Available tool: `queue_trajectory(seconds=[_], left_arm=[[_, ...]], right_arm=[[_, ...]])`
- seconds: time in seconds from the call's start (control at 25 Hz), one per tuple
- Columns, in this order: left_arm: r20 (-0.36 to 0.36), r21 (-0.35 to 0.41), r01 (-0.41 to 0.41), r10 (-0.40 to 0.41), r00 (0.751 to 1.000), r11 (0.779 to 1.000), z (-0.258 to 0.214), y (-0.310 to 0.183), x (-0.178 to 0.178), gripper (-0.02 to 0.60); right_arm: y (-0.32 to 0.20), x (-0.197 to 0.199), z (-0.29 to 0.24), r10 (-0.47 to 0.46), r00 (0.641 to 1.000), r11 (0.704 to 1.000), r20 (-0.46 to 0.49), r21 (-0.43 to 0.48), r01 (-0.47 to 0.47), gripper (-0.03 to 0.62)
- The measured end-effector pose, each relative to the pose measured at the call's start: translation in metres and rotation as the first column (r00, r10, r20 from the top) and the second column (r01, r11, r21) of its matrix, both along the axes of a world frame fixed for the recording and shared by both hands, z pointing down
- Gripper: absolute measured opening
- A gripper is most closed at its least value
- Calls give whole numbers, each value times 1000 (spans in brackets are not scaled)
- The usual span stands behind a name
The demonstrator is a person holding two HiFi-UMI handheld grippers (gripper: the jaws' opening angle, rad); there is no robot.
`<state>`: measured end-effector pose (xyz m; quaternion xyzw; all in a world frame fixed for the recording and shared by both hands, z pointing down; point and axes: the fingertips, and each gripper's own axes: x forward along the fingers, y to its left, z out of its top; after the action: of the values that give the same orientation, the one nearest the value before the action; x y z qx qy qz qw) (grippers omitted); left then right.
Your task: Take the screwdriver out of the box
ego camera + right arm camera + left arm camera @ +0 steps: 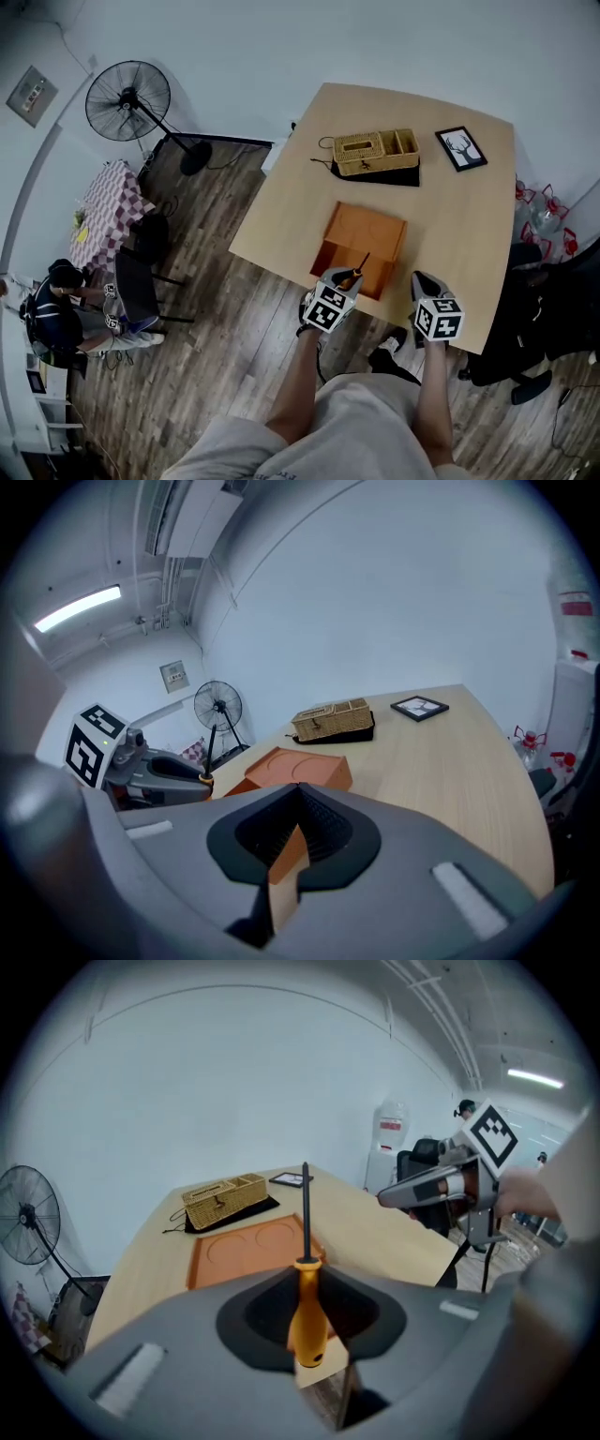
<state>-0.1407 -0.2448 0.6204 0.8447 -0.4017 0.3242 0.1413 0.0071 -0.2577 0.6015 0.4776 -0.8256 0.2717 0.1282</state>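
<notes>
- Right, your left gripper (345, 279) has its jaws closed on the orange handle of the screwdriver (307, 1316); the black shaft sticks up and away from you.
- The screwdriver hangs in the air over the near edge of the orange box (367, 239), touching neither the box nor the bench (450, 216).
- The box sits on the bench near you, about midway between its left and right edges, and its top shows two round recesses.
- Your right gripper (424, 283) hovers just right of the box at the near edge of the bench. Its jaws stand a little apart with nothing between them.
- Farther off on the bench, a wicker basket (375, 152) rests on a dark mat, with a small framed picture (460, 148) to its right.
- On the floor at far left stands a fan (128, 100).
</notes>
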Motion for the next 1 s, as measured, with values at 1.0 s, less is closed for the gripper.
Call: queue_trajectory(seconds=[1.0], left_arm=[[-238, 94, 201, -174, 955, 975, -33, 121, -30, 127]], right_arm=[[136, -27, -6, -28, 1000, 998, -7, 56, 28, 2]])
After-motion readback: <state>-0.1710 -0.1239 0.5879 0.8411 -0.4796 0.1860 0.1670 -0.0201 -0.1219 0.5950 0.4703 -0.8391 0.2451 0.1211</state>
